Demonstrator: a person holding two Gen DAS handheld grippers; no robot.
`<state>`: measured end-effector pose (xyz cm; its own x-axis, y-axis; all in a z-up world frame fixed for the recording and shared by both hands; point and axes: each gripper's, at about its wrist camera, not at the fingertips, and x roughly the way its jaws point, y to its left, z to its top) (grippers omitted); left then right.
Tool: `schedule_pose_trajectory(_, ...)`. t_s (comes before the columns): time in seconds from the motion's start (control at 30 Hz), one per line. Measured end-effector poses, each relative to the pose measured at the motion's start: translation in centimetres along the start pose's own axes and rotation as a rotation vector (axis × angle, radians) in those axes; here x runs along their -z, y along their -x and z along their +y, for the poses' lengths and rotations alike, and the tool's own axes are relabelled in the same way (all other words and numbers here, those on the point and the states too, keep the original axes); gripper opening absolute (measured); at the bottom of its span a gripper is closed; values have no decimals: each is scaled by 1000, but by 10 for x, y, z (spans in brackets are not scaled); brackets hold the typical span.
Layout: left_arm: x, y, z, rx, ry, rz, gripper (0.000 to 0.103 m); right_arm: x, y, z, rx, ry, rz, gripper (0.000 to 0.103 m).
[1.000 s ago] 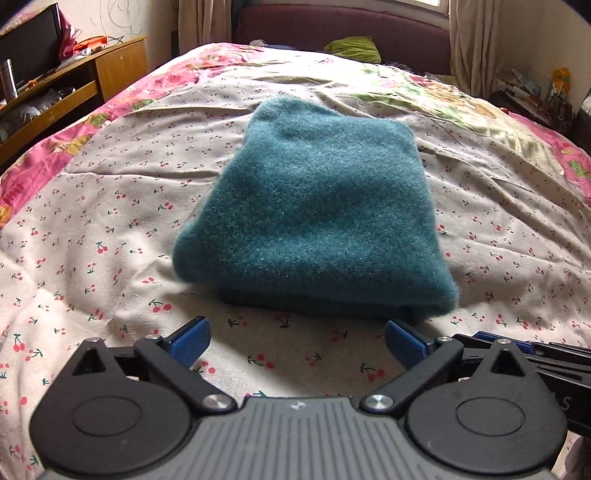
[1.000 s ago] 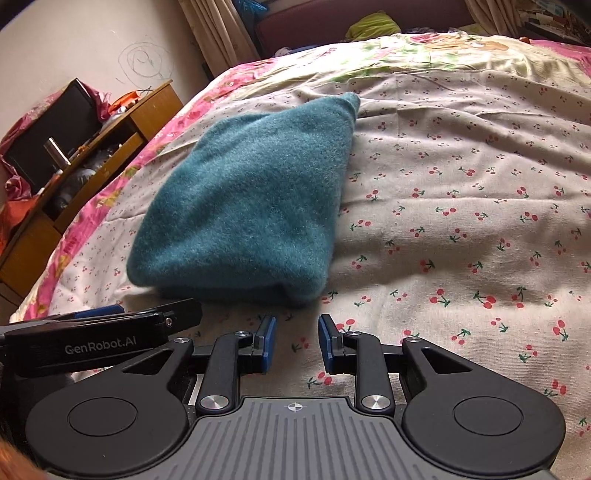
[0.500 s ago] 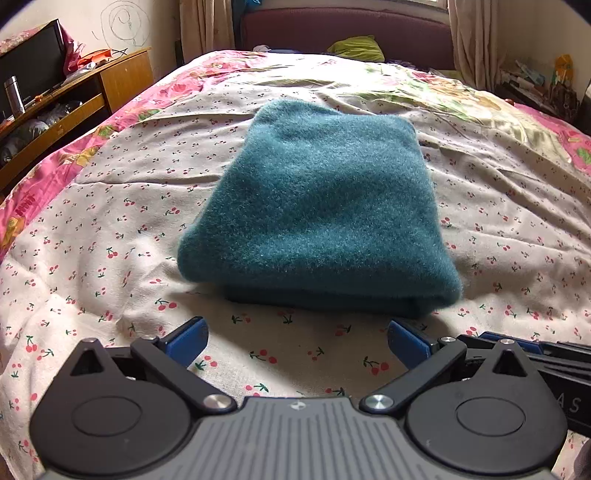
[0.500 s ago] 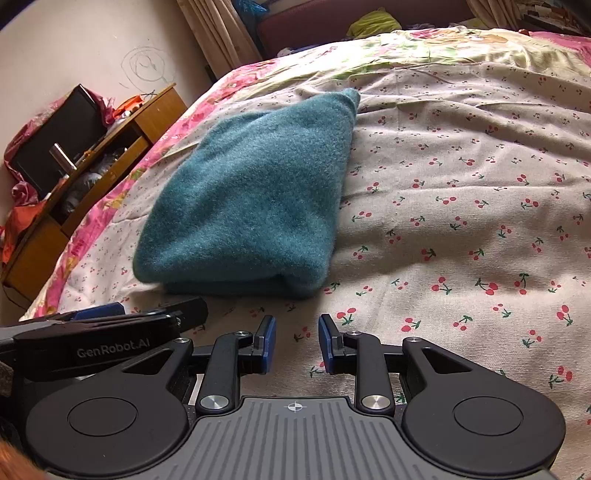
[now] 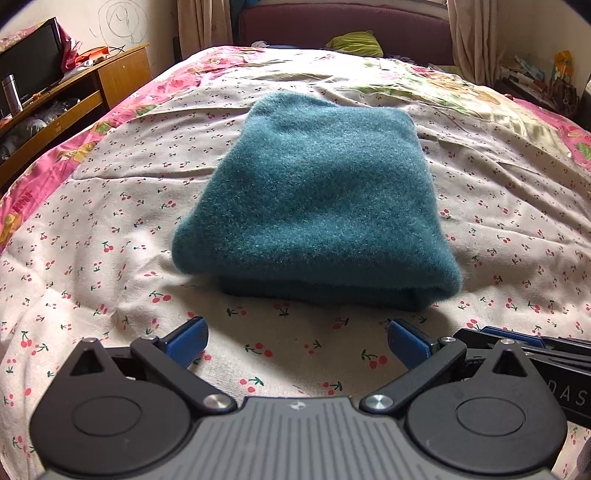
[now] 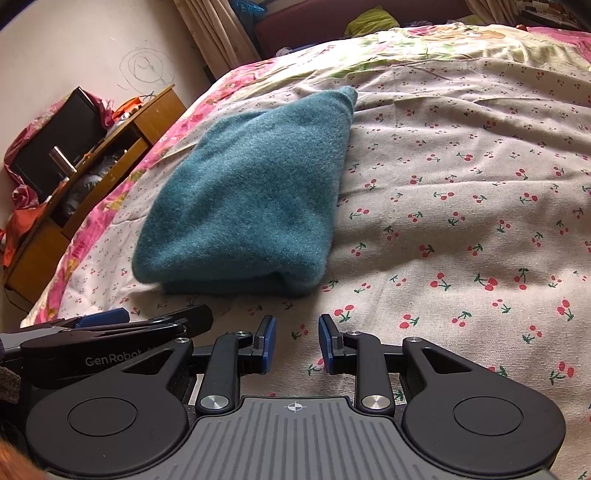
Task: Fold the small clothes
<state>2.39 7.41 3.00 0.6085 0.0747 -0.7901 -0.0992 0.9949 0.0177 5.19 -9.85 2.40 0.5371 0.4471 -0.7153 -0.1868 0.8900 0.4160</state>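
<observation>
A teal fuzzy garment [image 5: 314, 195] lies folded in a neat thick rectangle on the cherry-print bedsheet [image 5: 92, 236]. It also shows in the right wrist view [image 6: 251, 206], left of centre. My left gripper [image 5: 295, 339] is wide open and empty, just in front of the garment's near edge, apart from it. My right gripper [image 6: 295, 343] is open with a narrow gap and empty, in front of the garment's near right corner. The left gripper's body shows at the lower left of the right wrist view [image 6: 110, 332].
A wooden shelf unit [image 5: 74, 92] with a black screen and clutter stands left of the bed. A maroon headboard [image 5: 347, 22] and a green cloth [image 5: 354, 38] lie at the far end. Cluttered shelves [image 5: 535, 81] stand at the far right.
Both grippers have drawn back slightly from the folded garment and risen a little. The garment has not moved. The jaws have kept their openings.
</observation>
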Motion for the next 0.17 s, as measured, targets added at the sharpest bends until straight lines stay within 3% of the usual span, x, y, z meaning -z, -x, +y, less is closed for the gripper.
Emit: schedule_pose_trajectory(0.17,1,1,-2,-13,-8,-11,103,1,0,0,-2,-2,1,27)
